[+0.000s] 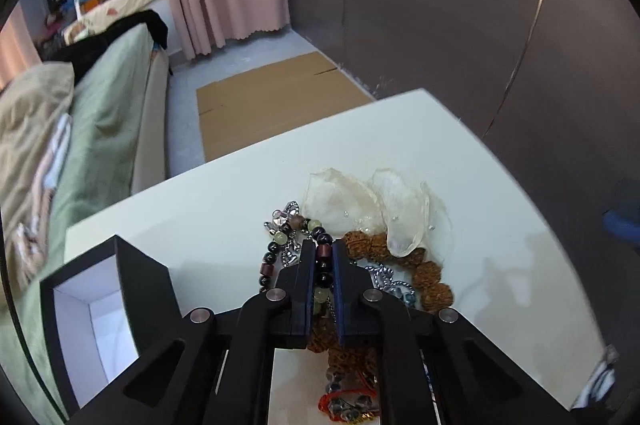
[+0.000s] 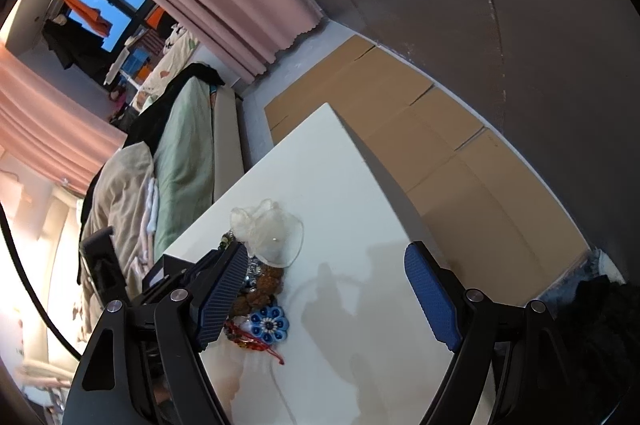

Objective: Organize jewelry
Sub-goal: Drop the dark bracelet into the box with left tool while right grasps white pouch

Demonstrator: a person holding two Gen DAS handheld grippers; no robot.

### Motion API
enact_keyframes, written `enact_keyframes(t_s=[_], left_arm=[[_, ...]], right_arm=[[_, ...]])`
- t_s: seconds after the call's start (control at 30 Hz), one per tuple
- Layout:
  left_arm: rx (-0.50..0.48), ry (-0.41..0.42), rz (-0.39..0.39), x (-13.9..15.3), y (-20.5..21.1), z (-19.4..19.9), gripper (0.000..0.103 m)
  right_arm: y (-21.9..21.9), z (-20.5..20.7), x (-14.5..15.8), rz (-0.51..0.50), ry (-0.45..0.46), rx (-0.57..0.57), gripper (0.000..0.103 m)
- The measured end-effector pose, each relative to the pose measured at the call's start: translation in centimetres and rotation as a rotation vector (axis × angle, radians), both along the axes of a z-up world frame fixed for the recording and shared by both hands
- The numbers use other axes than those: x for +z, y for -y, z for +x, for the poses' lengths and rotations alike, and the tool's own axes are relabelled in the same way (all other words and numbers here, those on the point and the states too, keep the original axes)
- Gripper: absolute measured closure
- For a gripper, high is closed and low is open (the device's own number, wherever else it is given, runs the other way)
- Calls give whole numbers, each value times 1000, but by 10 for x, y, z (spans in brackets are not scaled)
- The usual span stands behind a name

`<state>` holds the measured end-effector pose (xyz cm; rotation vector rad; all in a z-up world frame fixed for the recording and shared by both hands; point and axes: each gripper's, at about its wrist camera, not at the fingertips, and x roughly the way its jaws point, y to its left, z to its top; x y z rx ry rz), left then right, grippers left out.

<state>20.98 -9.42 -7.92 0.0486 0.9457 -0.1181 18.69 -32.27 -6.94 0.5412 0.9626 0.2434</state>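
Closest in, the left gripper [image 1: 323, 253] has its 2 fingers pressed together on a dark beaded bracelet [image 1: 323, 265], pinching a maroon tube bead and the black beads strung below it. That strand belongs to the jewelry pile [image 1: 360, 265], a tangle lying on the white table [image 1: 200, 209] directly under the tool: knobbly brown seed beads [image 1: 432, 277], a silver chain [image 1: 384, 275], pale green beads, and a red cord [image 1: 340, 397] nearest the camera.

To the left, just beside the pile, an open black box [image 1: 100, 305] with a white lining stands on the table, nothing visible inside it.

The right gripper [image 2: 324, 265] hangs over bare tabletop to the pile's right, spread wide and holding nothing. From its side a blue flower brooch [image 2: 270, 325] shows at the pile's near edge.

Just beyond the beads sit crumpled clear plastic bags [image 1: 380, 205], touching the heap. Farther off are flattened cardboard [image 1: 272, 105] on the floor, a bed and pink curtains.

I'd say the step in hand is picking out the first bracelet. Next it needs a slow lift so the strand slides free of the chain and seed beads, then a short carry left into the box.
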Motion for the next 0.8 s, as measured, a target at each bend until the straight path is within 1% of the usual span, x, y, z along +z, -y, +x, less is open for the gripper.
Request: enact_keyframes(t_s=[0.1, 0.2, 0.33, 0.43, 0.53, 0.67, 0.8], left_arm=[[16, 19, -53, 9, -11, -3, 95], [30, 48, -121, 22, -24, -7, 95], [51, 84, -168, 36, -37, -11, 95], [80, 106, -223, 44, -52, -15, 95], [94, 133, -239, 52, -64, -23, 95], [118, 174, -258, 62, -79, -33, 95], [146, 203, -276, 72, -93, -44, 95]], right_arm=[[-5, 4, 2, 9, 10, 21, 32], [-18, 13, 4, 6, 6, 49, 33], [-43, 27, 5, -12, -5, 107, 33], [-64, 41, 0, -31, -30, 148, 33], [-80, 52, -5, -58, -46, 177, 33], [-98, 65, -17, -103, -84, 214, 42], [-107, 80, -26, -157, -120, 195, 42]])
